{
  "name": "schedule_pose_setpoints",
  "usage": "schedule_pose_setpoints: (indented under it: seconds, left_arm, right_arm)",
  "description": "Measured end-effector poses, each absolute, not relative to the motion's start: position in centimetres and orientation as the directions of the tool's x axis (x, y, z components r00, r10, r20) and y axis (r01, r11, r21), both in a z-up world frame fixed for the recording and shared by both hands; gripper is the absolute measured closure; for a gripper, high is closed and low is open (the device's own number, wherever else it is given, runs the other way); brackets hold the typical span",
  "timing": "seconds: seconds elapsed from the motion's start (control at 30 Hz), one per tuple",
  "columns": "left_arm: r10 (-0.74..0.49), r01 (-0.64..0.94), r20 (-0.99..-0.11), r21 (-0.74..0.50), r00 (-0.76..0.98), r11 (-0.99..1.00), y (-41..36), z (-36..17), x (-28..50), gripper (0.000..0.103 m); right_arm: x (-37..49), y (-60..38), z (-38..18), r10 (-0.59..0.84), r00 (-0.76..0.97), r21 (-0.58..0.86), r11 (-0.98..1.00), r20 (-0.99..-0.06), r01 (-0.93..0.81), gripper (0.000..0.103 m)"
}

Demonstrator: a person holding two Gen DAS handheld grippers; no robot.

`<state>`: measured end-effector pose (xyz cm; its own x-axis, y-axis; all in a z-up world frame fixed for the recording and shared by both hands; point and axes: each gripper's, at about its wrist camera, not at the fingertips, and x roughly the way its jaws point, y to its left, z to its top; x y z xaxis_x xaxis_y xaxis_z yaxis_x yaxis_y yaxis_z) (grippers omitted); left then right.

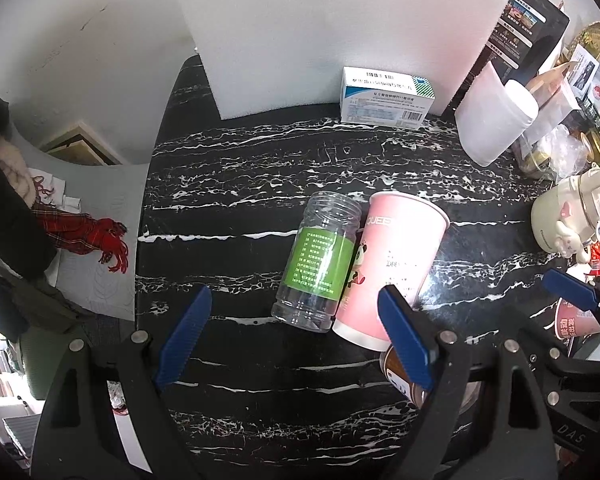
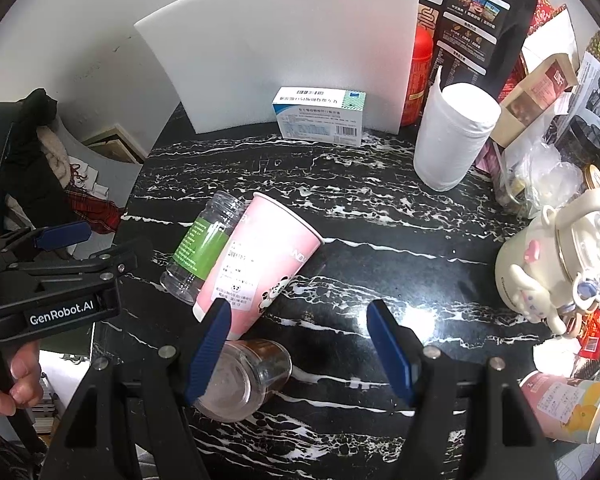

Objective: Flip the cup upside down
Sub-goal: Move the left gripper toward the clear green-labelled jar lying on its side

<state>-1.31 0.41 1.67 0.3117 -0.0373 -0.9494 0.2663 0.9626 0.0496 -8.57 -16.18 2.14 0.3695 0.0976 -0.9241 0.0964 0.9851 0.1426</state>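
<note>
A pink paper cup (image 1: 392, 268) with a panda print lies on its side on the black marble table (image 1: 227, 184), mouth toward the back, leaning against a clear plastic jar (image 1: 318, 268) with a green label. It also shows in the right wrist view (image 2: 259, 264), with the jar (image 2: 197, 244) to its left. My left gripper (image 1: 295, 336) is open and empty, just in front of the jar and cup. My right gripper (image 2: 297, 344) is open and empty, in front of the cup's base. A clear glass (image 2: 245, 378) lies on its side by the right gripper's left finger.
A white foam board (image 2: 283, 48) and a medicine box (image 2: 322, 116) stand at the back. A white paper roll (image 2: 452, 136), a cream kettle (image 2: 556, 256), packets and another pink cup (image 2: 568, 408) crowd the right side. The table's left edge drops to a chair with clothes (image 1: 79, 236).
</note>
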Motion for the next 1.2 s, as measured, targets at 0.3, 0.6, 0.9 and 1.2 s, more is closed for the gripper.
schedule_pose_setpoints:
  seconds: [0.3,0.6,0.9,1.2]
  left_arm:
    - [-0.04,0.267,-0.949,0.047,0.312,0.962,0.56,1.93,-1.37,0.018]
    - [-0.041,0.266,-0.948,0.046,0.314,0.963,0.69,2.15,-1.47,0.018]
    - [-0.043,0.266,-0.949,0.044,0.312,0.963,0.95,2.3,-1.67,0.018]
    - [-0.036,0.264,-0.953,0.047,0.302,0.963,1.34,1.72,-1.36,0.018]
  right_arm:
    - [-8.72,-15.81,2.42,0.096,0.375,0.143,0.985,-0.922,0.098,0.032]
    - [-8.75,-15.76,2.44,0.097,0.375,0.144,0.985,-0.922,0.1,0.033]
    - [-8.83,-15.68,2.44,0.097,0.376,0.144,0.985,-0.922,0.1,0.032]
    - [-8.55,-15.19,2.37,0.101,0.368,0.146,0.984,-0.925,0.099,0.032]
